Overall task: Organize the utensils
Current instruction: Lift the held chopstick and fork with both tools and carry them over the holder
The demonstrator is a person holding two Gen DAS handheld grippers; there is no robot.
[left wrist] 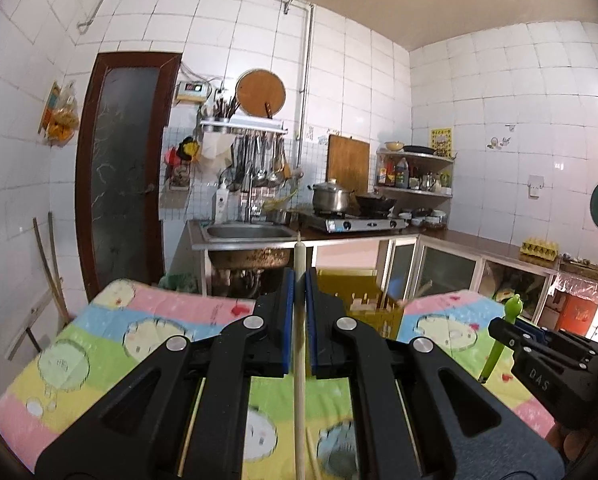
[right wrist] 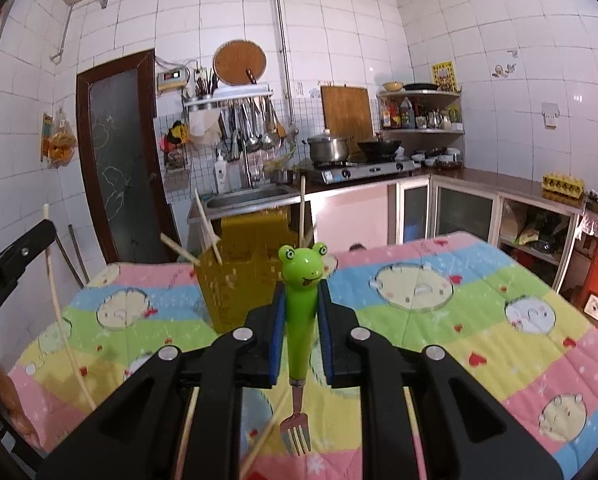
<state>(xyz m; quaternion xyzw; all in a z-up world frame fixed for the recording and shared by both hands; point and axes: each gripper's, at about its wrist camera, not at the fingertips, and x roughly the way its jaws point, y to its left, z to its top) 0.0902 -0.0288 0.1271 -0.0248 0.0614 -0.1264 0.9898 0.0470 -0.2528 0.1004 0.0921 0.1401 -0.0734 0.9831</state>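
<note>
My left gripper (left wrist: 299, 280) is shut on a pale wooden chopstick (left wrist: 299, 344) held upright above the table. My right gripper (right wrist: 302, 292) is shut on a green frog-handled fork (right wrist: 301, 308), frog head up and tines (right wrist: 297, 436) pointing down. That fork and gripper also show in the left wrist view (left wrist: 507, 320) at the right. A yellow utensil basket (right wrist: 239, 284) stands on the far side of the table with several chopsticks (right wrist: 207, 220) sticking out of it. It is partly hidden behind my left fingers in the left wrist view (left wrist: 359, 296).
The table carries a pastel cartoon cloth (right wrist: 439, 320). Loose chopsticks (right wrist: 263, 436) lie on it below my right gripper. Behind the table are a sink (left wrist: 247, 234), a gas stove with a pot (left wrist: 331, 198), cabinets and a dark door (left wrist: 123, 168).
</note>
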